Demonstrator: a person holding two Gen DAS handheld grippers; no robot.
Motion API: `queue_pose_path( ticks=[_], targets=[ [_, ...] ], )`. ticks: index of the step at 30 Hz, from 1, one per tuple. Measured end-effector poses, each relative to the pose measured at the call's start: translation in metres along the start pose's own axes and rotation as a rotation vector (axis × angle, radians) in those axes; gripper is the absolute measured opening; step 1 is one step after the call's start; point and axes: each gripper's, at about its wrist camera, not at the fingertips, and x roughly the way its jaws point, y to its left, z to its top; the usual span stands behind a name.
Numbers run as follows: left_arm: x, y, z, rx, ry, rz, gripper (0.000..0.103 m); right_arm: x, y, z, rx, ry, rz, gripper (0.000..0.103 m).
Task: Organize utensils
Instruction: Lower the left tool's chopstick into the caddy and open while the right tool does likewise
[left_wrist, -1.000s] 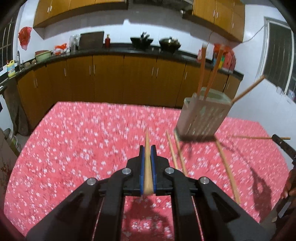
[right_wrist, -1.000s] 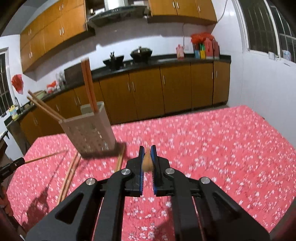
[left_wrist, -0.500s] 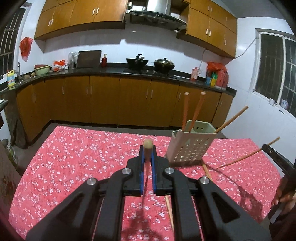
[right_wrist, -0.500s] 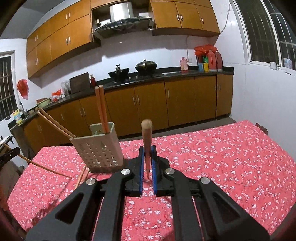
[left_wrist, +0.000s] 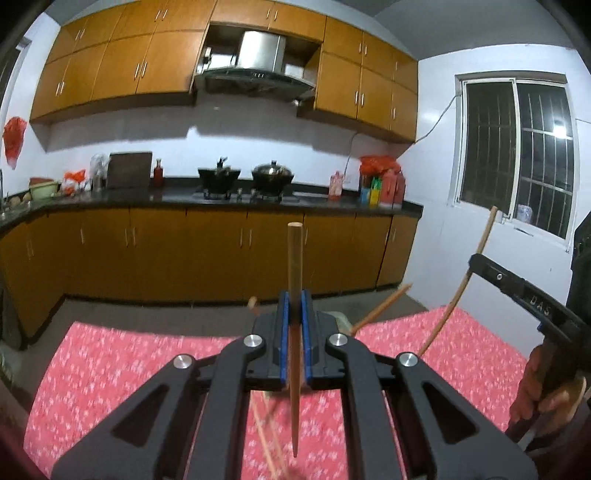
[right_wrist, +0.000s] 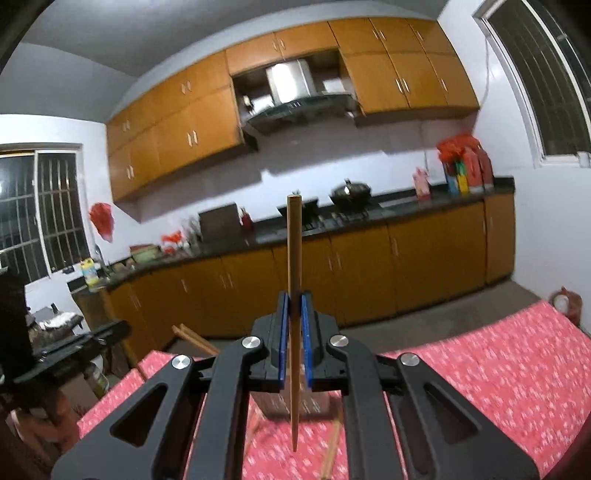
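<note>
A counter (left_wrist: 122, 369) covered in red flowered cloth is filling the lower part of both wrist views, with orange kitchen cabinets (left_wrist: 221, 251) running along the wall behind it. The utensil holder (right_wrist: 291, 400), a pale perforated box, is sitting on the counter straight ahead of the right claw (right_wrist: 294, 306), mostly hidden behind that claw's fingers; from the left wrist view only a sliver of its rim is showing just past the left claw (left_wrist: 294, 306). Two chopsticks are leaning out of the holder (right_wrist: 192, 338) toward the left of the right view. The left claw is gripping one chopstick (left_wrist: 294, 266) between its blue pads, the stick standing nearly upright with its blunt end up and its thin tip hanging below the fingers, above the cloth. The right claw is clamping a second chopstick (right_wrist: 294, 243) the same way, upright, tip pointing down just in front of the holder. More loose chopsticks (right_wrist: 330, 448) are lying blurred on the cloth beside the holder's base. At the right edge of the left view, the person's right hand (left_wrist: 539, 387) is holding the other tool's handle.
</note>
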Motion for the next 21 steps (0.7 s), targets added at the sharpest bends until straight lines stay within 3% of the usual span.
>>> queue_pose_path(
  ticks=[6,11,15,21],
  targets=[
    [0.025,-0.014,0.037,-0.046,-0.106,0.024,0.007,0.026,0.014,0.017,-0.02,-0.1,-0.017,0.008],
    [0.047,-0.013,0.058,-0.092,-0.2,0.09,0.007,0.055,0.015,0.023,-0.026,-0.165,-0.066,0.008],
    [0.064,-0.008,0.065,-0.099,-0.269,0.16,0.007,0.075,0.014,0.018,-0.041,-0.182,-0.101,0.008],
    [0.087,-0.012,0.064,-0.091,-0.307,0.173,0.007,0.1,0.014,-0.002,-0.048,-0.146,-0.11,0.008]
  ],
)
